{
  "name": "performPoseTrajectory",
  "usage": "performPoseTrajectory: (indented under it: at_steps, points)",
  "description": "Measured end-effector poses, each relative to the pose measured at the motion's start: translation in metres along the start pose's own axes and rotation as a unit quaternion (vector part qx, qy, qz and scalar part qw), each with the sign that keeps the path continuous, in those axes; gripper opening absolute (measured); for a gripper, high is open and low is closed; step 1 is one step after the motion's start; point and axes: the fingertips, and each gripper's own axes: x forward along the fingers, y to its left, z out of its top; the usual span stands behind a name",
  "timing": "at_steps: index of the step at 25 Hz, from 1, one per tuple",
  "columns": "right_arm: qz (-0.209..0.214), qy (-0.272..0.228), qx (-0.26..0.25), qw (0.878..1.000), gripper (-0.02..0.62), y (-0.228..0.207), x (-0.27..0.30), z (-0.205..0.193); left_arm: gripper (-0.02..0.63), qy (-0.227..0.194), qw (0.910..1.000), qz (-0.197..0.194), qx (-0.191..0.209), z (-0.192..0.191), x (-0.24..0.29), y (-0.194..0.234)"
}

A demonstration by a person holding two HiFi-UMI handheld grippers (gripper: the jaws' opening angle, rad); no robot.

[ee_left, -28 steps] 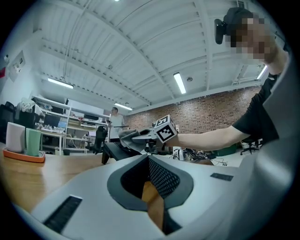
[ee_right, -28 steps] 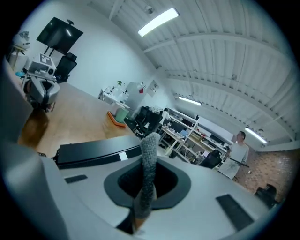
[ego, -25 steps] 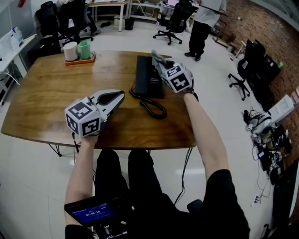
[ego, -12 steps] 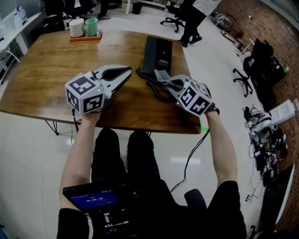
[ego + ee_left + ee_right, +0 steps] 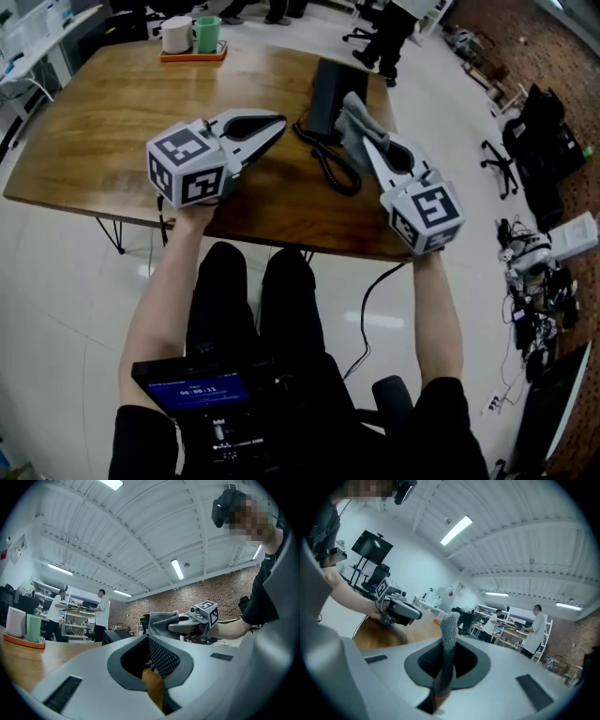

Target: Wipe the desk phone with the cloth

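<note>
Your right tool (image 5: pixel 367 141) is pinching the grey cloth (image 5: pixel 351 114), up in the air near the desk phone (image 5: pixel 326 82) on the table (image 5: pixel 103 122). Left tool (image 5: pixel 274 125) is pressed together, w/ nothing in it. Cloth is soft, light, limp: grip at a fold. Phone is prob. light and may slide. Count: 1 cloth, 1 phone, 2 cups (image 5: pixel 176 35).

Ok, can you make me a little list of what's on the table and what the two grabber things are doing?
table: wooden table
phone: black desk phone, flat near the far edge, with its coiled cord trailing toward the person
cloth: grey cloth, by the phone's right side
right gripper: shut on the cloth
left gripper: shut, nothing in it
far corner: orange tray with white cup and green mug
</note>
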Motion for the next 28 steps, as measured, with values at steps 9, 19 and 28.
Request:
performPoseTrajectory:
  at_steps: [9,19,28]
  points:
    - [-0.014,-0.013,0.033,0.999,0.023,-0.006,-0.002,0.002,-0.005,-0.003,1.0,0.0,-0.001,0.0,0.0,-0.003]
    - [-0.009,-0.014,0.04,0.999,0.023,0.002,0.001,-0.004,-0.005,-0.002,1.0,-0.004,-0.001,-0.004,-0.003,-0.003]
    - [-0.01,-0.021,0.041,0.999,0.023,0.005,-0.008,-0.002,-0.005,-0.003,1.0,-0.003,-0.001,-0.003,-0.004,-0.007]
